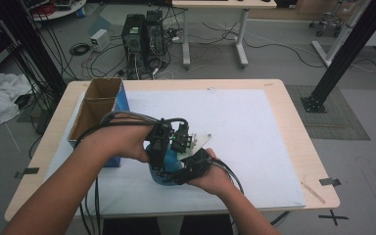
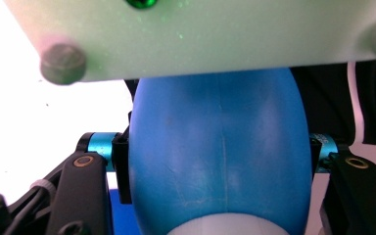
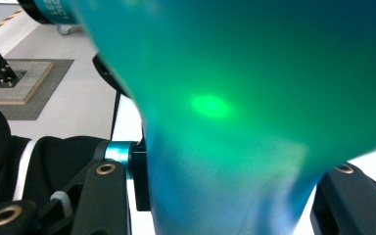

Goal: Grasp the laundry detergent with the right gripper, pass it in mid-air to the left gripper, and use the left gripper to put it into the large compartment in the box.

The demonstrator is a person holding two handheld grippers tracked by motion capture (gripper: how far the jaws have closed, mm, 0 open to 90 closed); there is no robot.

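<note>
Together, left tongs (image 1: 162, 169) and right tongs (image 1: 178, 171) both clamped on one blue rounded object (image 2: 220, 161), over the white-covered worktop (image 1: 254, 142), cardboard box (image 1: 95, 110) nearby.

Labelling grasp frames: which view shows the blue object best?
Left gripper view: the blue object is sharp, rounded, with the left gripper pads pressed on both sides. Right gripper view has it blurred and green-tinted at close range. High view has a small patch between hands and grippers.
</note>
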